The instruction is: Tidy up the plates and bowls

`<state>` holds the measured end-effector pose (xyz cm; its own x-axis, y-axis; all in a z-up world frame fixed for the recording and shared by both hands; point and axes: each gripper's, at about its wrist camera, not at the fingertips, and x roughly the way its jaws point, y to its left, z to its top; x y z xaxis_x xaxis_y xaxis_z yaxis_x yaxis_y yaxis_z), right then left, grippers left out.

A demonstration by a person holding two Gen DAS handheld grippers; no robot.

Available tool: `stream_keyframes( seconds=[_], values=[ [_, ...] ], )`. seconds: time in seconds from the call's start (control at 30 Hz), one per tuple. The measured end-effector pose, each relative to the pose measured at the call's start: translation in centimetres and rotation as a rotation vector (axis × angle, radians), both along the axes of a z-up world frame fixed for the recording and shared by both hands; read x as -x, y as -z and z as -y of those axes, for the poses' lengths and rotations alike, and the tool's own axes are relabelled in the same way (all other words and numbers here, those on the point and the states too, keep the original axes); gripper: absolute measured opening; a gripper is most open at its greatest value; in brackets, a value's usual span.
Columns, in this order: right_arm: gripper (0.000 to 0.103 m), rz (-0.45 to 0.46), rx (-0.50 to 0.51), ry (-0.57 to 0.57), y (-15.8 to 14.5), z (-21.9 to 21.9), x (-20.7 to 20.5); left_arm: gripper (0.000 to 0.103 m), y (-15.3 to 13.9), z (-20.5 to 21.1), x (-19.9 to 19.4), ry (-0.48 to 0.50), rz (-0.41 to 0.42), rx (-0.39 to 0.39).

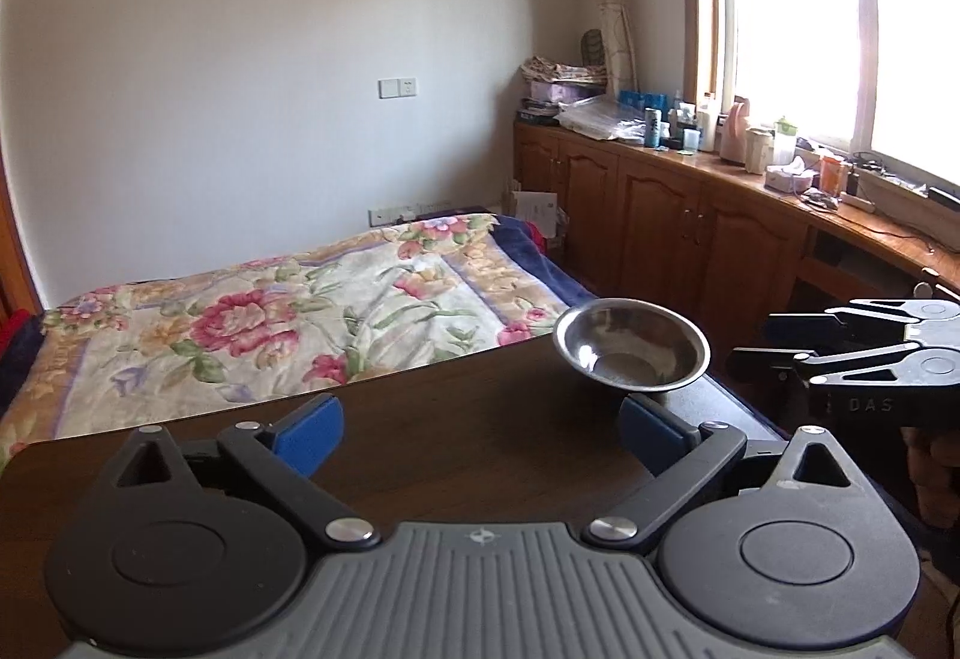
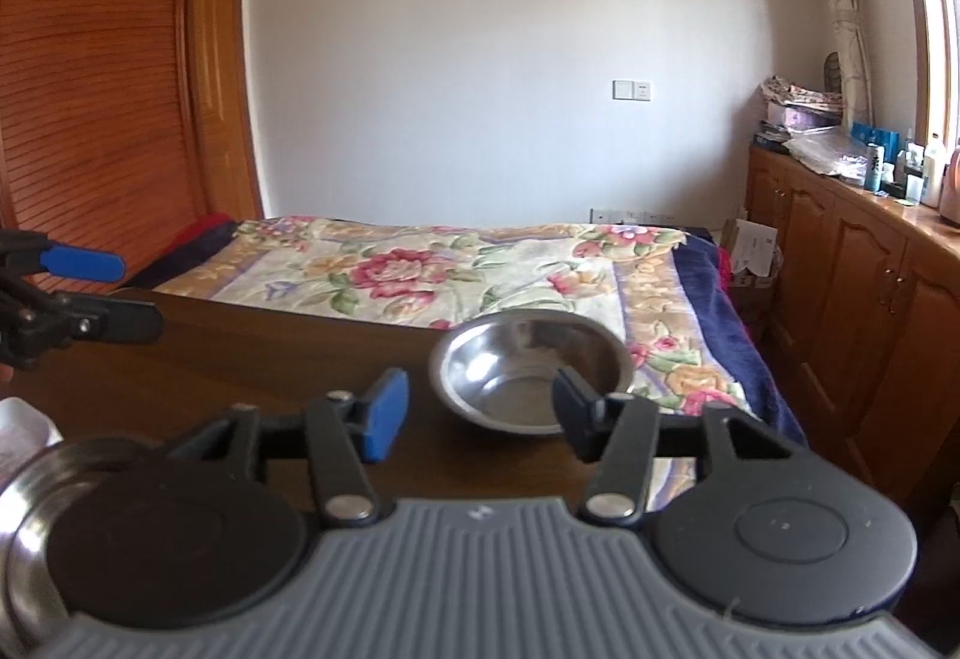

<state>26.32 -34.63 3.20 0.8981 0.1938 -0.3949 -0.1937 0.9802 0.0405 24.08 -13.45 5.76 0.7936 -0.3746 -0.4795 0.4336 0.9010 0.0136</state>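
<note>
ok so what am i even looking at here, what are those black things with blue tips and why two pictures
They are two hand-held grippers, one in each of a person's hands, each with a camera looking along its fingers. One picture is from the left gripper, the other from the right gripper. Both stand open and hold nothing. On the dark wooden table sits a steel bowl, near the edge by the flowered bed. The right view also shows another steel dish at its lower left, mostly hidden.

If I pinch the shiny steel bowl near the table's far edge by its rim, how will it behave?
The shiny steel bowl looks thin-walled, so probably light and rigid. Its polished flared rim may slip between pads. Sitting near the dark wooden table's edge, a push could slide it off.
</note>
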Motion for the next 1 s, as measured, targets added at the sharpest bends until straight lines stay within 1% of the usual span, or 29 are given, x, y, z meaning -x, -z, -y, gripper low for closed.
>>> stream_keyframes(
  seconds=[0.03, 0.1, 0.13, 0.3, 0.43, 0.6, 0.77, 0.8, 0.83, 0.87, 0.9, 0.97, 1.0],
  values=[
    [0.065, 0.002, 0.004, 0.003, 0.1, 0.2, -0.2, 0.101, 0.0, 0.2, -0.3, 0.006, -0.005, 0.001],
    [0.079, 0.000, 0.015, 0.004, 0.4, 0.5, -0.6, 0.101, 0.0, 0.7, -0.7, 0.010, -0.006, -0.006],
    [0.081, -0.003, 0.020, 0.001, 0.5, 0.7, -0.9, 0.101, 0.0, 1.0, -1.0, 0.007, -0.003, -0.011],
    [0.082, -0.016, 0.009, 0.012, 1.0, 1.9, -2.5, 0.102, -0.7, 2.4, -2.4, 0.023, 0.000, -0.028],
    [0.082, -0.018, 0.032, 0.029, 1.5, 2.3, -3.4, 0.102, -0.9, 3.7, -4.0, 0.048, -0.016, -0.029],
    [0.082, -0.029, 0.025, 0.050, 2.0, 3.1, -4.6, 0.098, -0.6, 4.7, -6.6, 0.066, -0.059, 0.016],
    [0.082, -0.045, 0.012, 0.062, 2.4, 3.6, -5.7, 0.086, 0.3, 5.8, -9.1, 0.097, -0.092, 0.007],
    [0.080, -0.051, 0.004, 0.064, 2.5, 3.8, -5.9, 0.083, 0.5, 6.0, -9.6, 0.104, -0.099, 0.006],
    [0.079, -0.057, -0.008, 0.066, 2.5, 3.9, -6.1, 0.078, 0.8, 6.2, -10.0, 0.113, -0.110, 0.004],
    [0.075, -0.064, -0.019, 0.066, 2.7, 4.1, -6.4, 0.074, 1.0, 6.4, -10.4, 0.122, -0.124, 0.000],
    [0.069, -0.072, -0.029, 0.065, 2.8, 4.2, -6.6, 0.072, 1.3, 6.6, -10.8, 0.132, -0.139, -0.006],
    [0.063, -0.090, -0.050, 0.070, 3.1, 4.5, -6.9, 0.063, 1.8, 7.1, -11.6, 0.152, -0.162, -0.026],
    [0.060, -0.097, -0.061, 0.071, 3.3, 4.6, -7.0, 0.061, 2.0, 7.4, -11.9, 0.161, -0.168, -0.037]
  ],
)
